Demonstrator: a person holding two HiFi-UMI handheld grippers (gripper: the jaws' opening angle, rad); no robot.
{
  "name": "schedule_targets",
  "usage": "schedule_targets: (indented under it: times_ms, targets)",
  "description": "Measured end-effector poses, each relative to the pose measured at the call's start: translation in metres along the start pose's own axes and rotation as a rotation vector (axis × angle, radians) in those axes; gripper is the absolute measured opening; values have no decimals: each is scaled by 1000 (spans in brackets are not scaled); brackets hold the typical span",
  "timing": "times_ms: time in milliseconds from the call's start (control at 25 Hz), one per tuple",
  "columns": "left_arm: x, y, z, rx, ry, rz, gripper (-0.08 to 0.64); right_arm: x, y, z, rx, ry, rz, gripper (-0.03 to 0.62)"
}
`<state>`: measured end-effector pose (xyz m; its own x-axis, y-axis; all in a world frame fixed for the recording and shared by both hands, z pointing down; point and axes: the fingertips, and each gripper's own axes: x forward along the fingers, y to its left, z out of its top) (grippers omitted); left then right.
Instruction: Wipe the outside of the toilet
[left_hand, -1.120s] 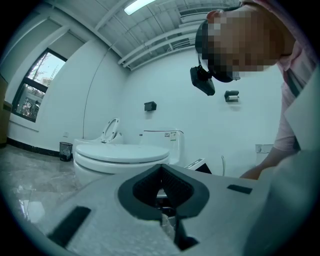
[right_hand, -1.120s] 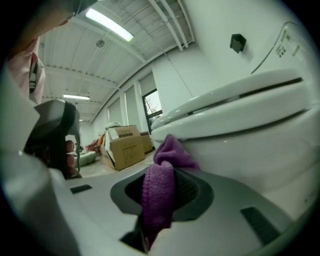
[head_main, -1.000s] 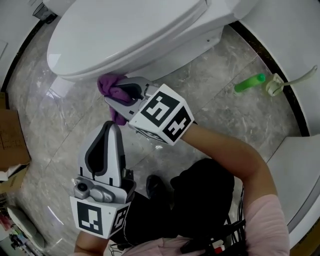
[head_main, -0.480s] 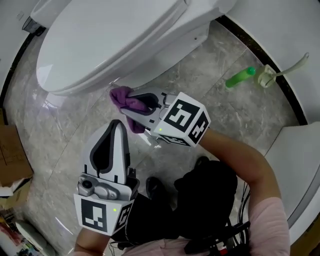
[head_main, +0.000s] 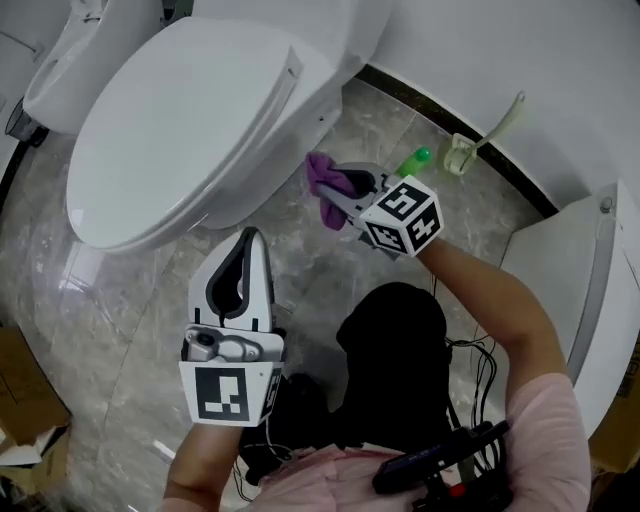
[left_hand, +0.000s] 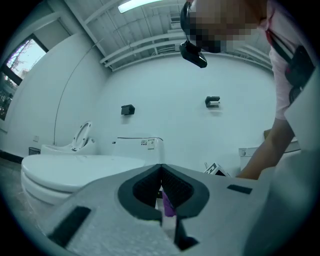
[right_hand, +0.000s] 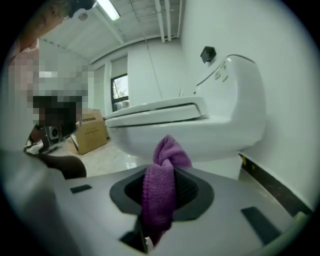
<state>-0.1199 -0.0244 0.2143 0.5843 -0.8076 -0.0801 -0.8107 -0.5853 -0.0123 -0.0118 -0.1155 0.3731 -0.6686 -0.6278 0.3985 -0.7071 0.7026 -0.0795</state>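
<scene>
I've slid my right gripper (head_main: 338, 195), clamped on the purple cloth (head_main: 322, 172), rearward along the toilet (head_main: 180, 130). Only the head view shows the green bottle (head_main: 413, 160). My left gripper (head_main: 248, 250) is clenched and empty.

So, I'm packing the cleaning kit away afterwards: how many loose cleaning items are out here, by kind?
Cloths: 1, the purple cloth
Bottles: 1, the green bottle on the floor by the wall
Brushes: 1, the pale brush beside that bottle, which looks like a toilet brush
Total: 3
</scene>
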Motion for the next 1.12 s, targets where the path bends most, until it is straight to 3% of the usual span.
schedule_targets:
  times_ms: [200, 360, 720, 1120]
  targets:
    - [12, -8, -3, -6, 38, -48, 8, -34, -76, 8, 134, -58, -209, 91]
    - [31, -26, -17, -19, 54, -53, 8, -39, -132, -6, 219, -117, -316, 91]
    - [60, -18, -44, -31, 125, 15, 8, 8, -218, -42, 363, -187, -386, 91]
    - [78, -4, -70, -41, 196, 94, 8, 82, -284, -56, 435, -221, -380, 91]
